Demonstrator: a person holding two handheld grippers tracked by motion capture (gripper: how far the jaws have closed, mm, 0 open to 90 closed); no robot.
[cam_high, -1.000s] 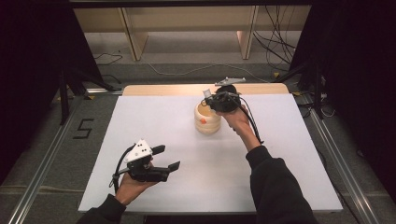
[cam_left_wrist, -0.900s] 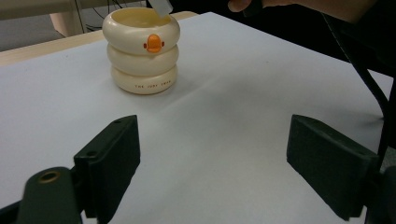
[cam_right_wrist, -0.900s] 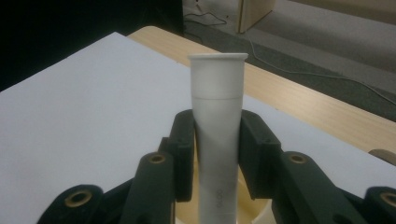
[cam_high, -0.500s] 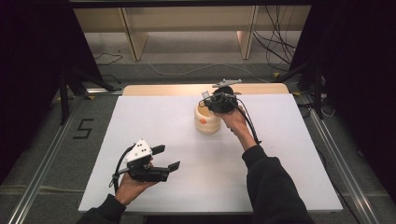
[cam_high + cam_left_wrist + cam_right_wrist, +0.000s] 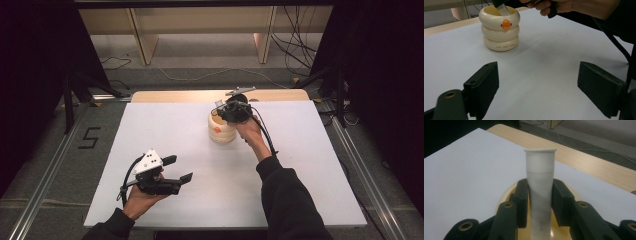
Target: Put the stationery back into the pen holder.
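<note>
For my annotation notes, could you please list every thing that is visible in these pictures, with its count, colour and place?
cup: one, cream, shaped like three stacked rings with an orange beak mark, on the far middle of the board.
tube: one, white, capped, held above the cup's mouth between the right gripper's jaws.
white board: one, white, covers most of the table.
table: one, light wood, its far edge shows beyond the board.
cables: several, dark and white, on the floor behind the table.
number mark: one, black "5", on the floor at the left.
left gripper: one, black, jaws open, near left of the board.
right gripper: one, black, shut on the tube, over the cup.
</note>
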